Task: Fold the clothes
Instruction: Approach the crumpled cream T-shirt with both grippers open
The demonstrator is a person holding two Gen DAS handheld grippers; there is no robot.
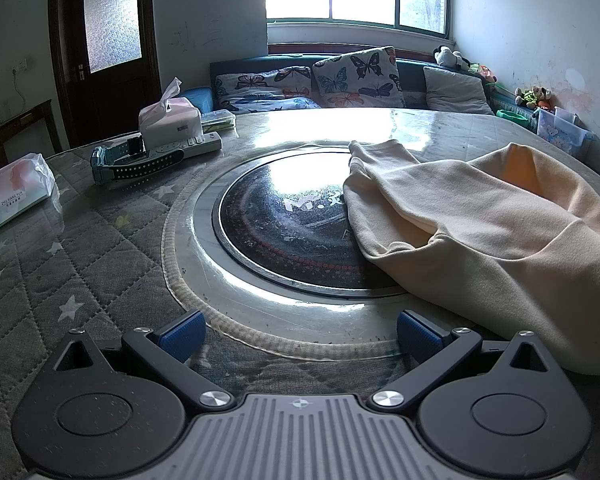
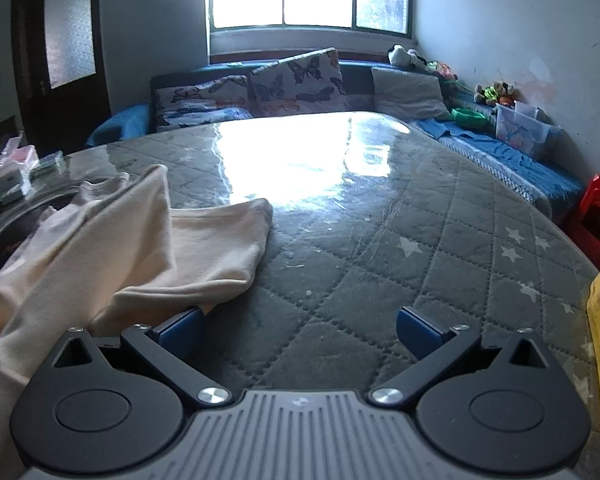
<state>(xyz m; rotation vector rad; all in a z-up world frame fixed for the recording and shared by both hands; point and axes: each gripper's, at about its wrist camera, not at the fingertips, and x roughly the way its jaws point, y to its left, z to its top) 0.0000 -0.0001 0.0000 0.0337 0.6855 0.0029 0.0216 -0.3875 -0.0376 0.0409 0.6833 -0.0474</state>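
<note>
The surface [image 1: 100, 248], round and covered with a grey quilted star-print cloth under a glossy clear sheet, carries everything, with a dark round inset plate [image 1: 284, 224] at its centre. On it lies the cream garment [image 1: 480, 232], a soft, plain, pale-beige knit, rumpled and bunched rather than flat. In the left wrist view its long axis runs from the near right edge up and leftward toward the middle, one narrow end [image 1: 364, 152] pointing away toward the window, and its left side drapes over the right part of the inset plate. In the right wrist view the same garment [image 2: 112, 240] fills the left side, a sleeve-like end [image 2: 252, 216] pointing right across the cloth.

The left gripper [image 1: 298, 334] hovers at the near rim with its blue pads wide apart, holding nothing, the garment just right of its right finger. The right gripper [image 2: 298, 330] is likewise spread wide and empty; the garment's edge lies just at its left finger [image 2: 182, 328], contact unclear.

Far left sit a tissue box [image 1: 168, 120], a tissue pack [image 1: 16, 196] and a remote [image 1: 188, 146]
</note>
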